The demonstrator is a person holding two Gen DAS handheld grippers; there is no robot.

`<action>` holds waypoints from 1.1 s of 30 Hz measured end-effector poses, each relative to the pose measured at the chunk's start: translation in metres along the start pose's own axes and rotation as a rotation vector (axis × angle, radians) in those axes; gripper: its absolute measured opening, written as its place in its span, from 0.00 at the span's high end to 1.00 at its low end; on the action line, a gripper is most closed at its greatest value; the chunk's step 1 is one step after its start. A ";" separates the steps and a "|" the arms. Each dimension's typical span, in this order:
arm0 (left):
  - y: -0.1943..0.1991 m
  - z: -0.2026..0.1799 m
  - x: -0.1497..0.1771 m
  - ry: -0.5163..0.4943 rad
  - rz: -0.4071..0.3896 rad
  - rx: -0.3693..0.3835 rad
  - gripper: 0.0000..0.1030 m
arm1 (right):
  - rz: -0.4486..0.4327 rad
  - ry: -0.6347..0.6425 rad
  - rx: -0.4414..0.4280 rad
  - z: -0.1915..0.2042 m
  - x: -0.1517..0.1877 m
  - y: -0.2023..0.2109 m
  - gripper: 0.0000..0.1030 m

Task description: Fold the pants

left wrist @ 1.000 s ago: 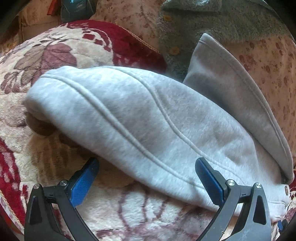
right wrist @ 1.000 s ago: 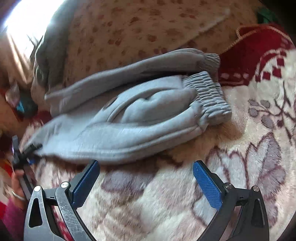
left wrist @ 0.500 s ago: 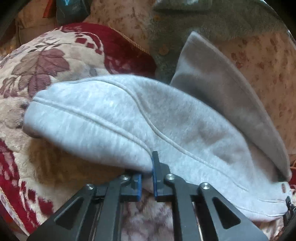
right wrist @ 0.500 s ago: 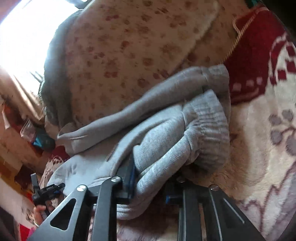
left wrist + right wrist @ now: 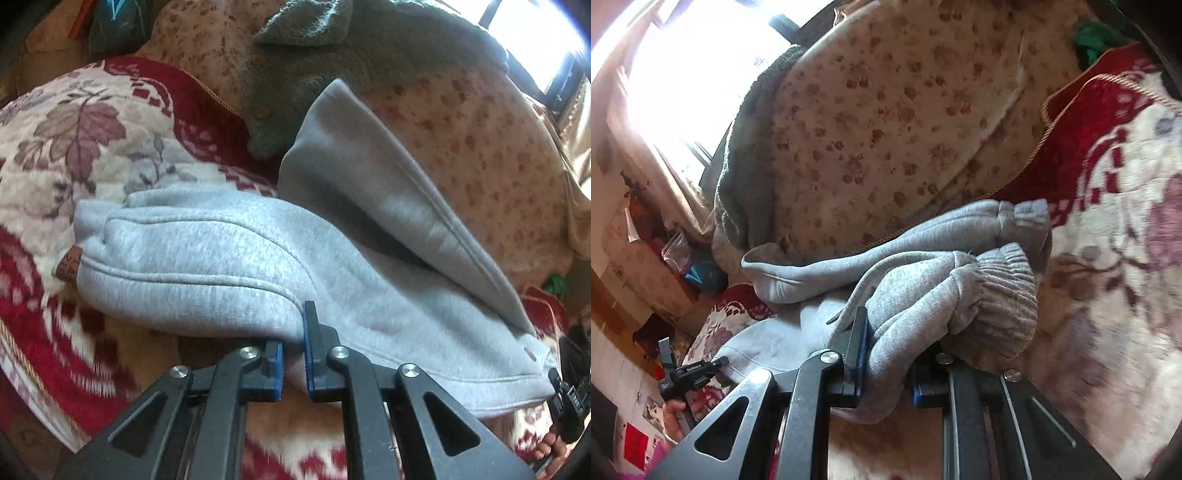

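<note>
My left fingers [image 5: 293, 356] pinch the light grey fleece pants [image 5: 229, 258]; my right fingers [image 5: 886, 363] clamp their ribbed cuff [image 5: 1001, 295], hiding one pad.

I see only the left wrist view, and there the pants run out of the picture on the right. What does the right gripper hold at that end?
Observer: The right gripper is shut on the pants, on a bunch of cloth just beside the near cuff, which is ribbed.
Operator: Is the other leg in that gripper too?
Observer: Not that I can see. The far cuff lies free behind the near one, close to the red border of the blanket.
Operator: Does the near cuff lie flat?
Observer: No, it is bunched up and bulges out to the right of the gripper.
</note>
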State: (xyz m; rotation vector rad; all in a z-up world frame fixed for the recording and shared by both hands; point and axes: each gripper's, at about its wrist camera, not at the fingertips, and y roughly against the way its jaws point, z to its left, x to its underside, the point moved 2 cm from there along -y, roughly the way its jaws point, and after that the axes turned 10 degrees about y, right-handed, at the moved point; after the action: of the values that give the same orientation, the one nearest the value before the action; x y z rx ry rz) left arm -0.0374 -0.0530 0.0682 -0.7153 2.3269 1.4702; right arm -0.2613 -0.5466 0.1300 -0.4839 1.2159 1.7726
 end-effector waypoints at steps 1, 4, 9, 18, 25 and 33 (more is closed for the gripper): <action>0.004 0.002 0.009 -0.002 0.006 0.000 0.92 | 0.000 0.002 0.007 -0.003 0.003 0.010 0.83; 0.007 0.013 0.034 0.016 0.050 -0.007 0.92 | 0.011 -0.003 0.029 -0.013 0.014 0.032 0.83; 0.002 0.035 0.052 0.062 0.077 -0.042 0.84 | 0.125 0.000 0.103 -0.030 0.043 0.033 0.79; 0.027 0.067 0.033 0.178 -0.020 -0.088 0.31 | 0.224 0.207 0.432 -0.020 0.043 0.048 0.25; 0.007 0.111 0.004 0.338 -0.008 -0.131 0.26 | 0.153 0.329 0.311 0.032 0.019 0.049 0.21; -0.008 0.119 -0.023 0.285 -0.038 -0.191 0.78 | 0.279 0.393 0.048 0.103 0.038 -0.053 0.21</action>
State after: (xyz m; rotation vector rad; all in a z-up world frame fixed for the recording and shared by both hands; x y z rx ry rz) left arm -0.0157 0.0574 0.0220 -1.0783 2.3770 1.6850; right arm -0.2196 -0.4331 0.1199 -0.6840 1.6612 1.9327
